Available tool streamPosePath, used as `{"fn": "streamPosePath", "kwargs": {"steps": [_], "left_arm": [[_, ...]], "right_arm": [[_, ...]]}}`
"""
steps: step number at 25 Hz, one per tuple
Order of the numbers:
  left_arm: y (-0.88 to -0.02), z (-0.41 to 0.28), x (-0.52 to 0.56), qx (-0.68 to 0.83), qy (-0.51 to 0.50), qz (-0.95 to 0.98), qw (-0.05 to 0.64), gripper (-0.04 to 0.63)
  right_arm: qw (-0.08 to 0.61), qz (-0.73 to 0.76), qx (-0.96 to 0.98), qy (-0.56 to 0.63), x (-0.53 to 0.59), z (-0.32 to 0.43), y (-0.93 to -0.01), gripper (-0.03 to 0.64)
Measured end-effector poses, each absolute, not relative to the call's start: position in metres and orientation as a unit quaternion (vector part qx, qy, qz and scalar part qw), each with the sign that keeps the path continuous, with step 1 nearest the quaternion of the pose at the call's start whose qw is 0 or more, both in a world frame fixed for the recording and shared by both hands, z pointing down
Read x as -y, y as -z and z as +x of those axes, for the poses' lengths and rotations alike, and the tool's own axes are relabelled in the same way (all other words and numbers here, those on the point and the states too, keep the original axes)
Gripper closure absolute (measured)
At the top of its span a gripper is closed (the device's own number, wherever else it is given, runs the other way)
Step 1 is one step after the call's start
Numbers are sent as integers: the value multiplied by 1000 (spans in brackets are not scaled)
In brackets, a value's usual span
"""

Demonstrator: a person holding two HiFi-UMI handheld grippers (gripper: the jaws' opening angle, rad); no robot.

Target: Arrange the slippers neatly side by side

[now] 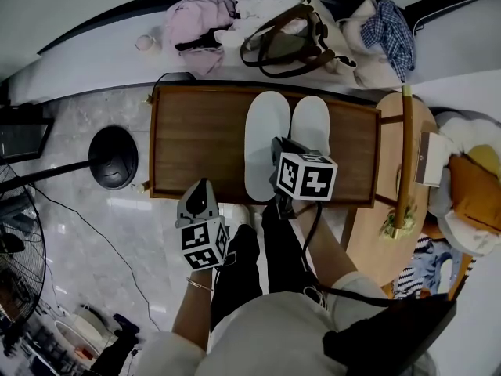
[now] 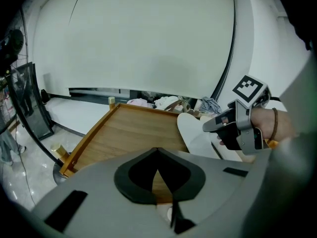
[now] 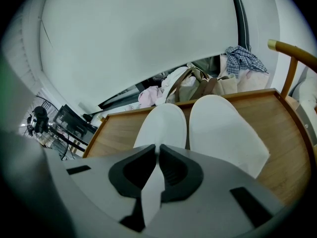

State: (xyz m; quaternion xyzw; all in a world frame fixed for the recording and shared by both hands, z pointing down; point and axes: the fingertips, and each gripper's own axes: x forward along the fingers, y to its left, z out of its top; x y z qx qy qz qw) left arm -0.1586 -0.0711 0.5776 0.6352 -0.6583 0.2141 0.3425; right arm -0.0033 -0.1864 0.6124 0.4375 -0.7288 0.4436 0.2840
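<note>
Plainly the right hand-held gripper (image 3: 158,150), nearly closed, pinches the heel of the left-hand slipper (image 3: 163,125), which runs lengthwise ahead of it, just beside the right-hand slipper (image 3: 223,133) on the desk (image 3: 282,148), while the left hand-held gripper (image 2: 157,155) hangs shut, empty, farther off.

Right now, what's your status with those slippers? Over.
Left tool shut, empty. Right tool shut on heel of left slipper. It lies beside right slipper on wooden table. Nothing in the way.
</note>
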Motion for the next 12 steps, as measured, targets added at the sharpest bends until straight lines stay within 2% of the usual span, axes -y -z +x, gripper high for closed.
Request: {"fn": "streamPosePath", "kwargs": {"steps": [10,12], "left_arm": [[-578,-156,72,662,-213,632,341,578],[-577,-155,72,663,-212,632,341,578]], "right_arm": [[281,432,733,-443,187,-1,-614,565],[282,433,733,-442,187,0,-613,545]]}}
